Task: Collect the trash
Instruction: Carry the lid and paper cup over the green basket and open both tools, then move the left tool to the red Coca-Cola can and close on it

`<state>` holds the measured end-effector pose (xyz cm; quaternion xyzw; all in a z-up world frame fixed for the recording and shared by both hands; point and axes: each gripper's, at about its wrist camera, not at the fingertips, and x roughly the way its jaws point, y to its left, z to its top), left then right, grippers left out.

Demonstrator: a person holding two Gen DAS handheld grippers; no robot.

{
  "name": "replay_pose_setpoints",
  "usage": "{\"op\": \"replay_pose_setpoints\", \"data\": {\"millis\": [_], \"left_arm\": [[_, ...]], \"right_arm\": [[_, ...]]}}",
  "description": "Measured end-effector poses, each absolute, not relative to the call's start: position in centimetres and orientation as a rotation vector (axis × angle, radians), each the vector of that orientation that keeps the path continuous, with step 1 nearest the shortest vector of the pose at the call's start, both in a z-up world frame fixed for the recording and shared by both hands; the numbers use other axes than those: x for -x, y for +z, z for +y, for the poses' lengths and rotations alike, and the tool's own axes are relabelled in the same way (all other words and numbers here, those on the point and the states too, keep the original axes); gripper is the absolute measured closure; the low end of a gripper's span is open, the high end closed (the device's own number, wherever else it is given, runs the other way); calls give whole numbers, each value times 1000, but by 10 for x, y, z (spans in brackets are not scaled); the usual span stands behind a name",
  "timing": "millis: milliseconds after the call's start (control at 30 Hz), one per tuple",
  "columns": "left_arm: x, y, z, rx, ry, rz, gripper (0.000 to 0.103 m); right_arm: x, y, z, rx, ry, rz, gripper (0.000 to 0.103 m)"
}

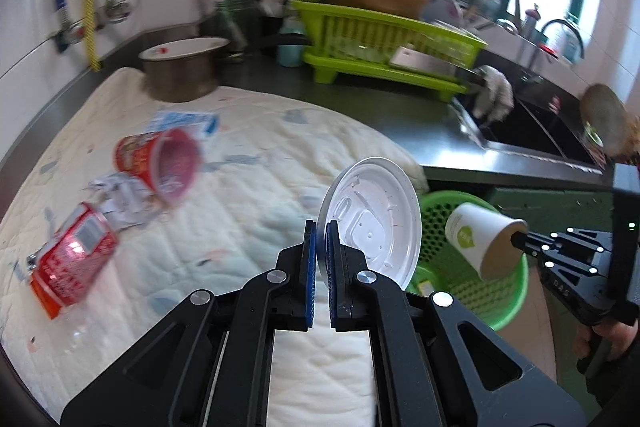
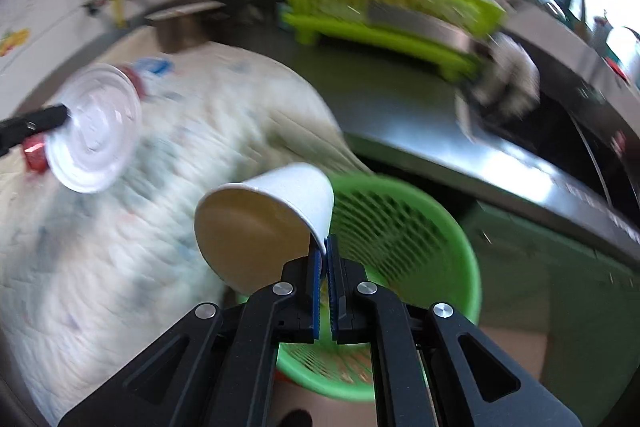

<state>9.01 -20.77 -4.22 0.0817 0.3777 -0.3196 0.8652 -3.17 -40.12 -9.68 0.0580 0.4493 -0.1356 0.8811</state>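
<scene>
A kitchen tabletop (image 1: 420, 131) under a quilted cloth (image 1: 248, 187). The left tongs (image 1: 321, 239) pinch a white lid (image 1: 376, 219) by its rim, the right tongs (image 2: 323, 255) a paper cup (image 2: 272, 215), both held above the green basket (image 2: 452, 247). Only the left view shows the red noodle cup (image 1: 160, 163) and can (image 1: 72, 255) lying on the cloth
</scene>
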Motion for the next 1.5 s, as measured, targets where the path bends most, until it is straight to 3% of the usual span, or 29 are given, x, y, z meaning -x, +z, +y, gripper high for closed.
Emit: {"op": "replay_pose_setpoints", "data": {"millis": [200, 333, 533, 733, 933, 1167, 1500], "left_arm": [[-66, -53, -269, -244, -781, 812, 99], [-57, -61, -296, -279, -824, 831, 99], [-49, -79, -324, -317, -855, 877, 99], [-39, -95, -343, -354, -880, 920, 98], [-36, -103, -352, -351, -892, 954, 94], [-35, -97, -345, -319, -882, 941, 70], [-49, -82, -301, -262, -787, 926, 56]], "right_arm": [[64, -123, -438, -186, -380, 1004, 89], [77, -123, -443, -205, -410, 996, 70], [92, -108, -449, -224, -441, 949, 50], [107, -96, -454, -245, -468, 911, 35], [114, -88, -456, -254, -475, 886, 31], [110, -84, -451, -251, -459, 873, 29], [89, -79, -436, -225, -387, 861, 25]]}}
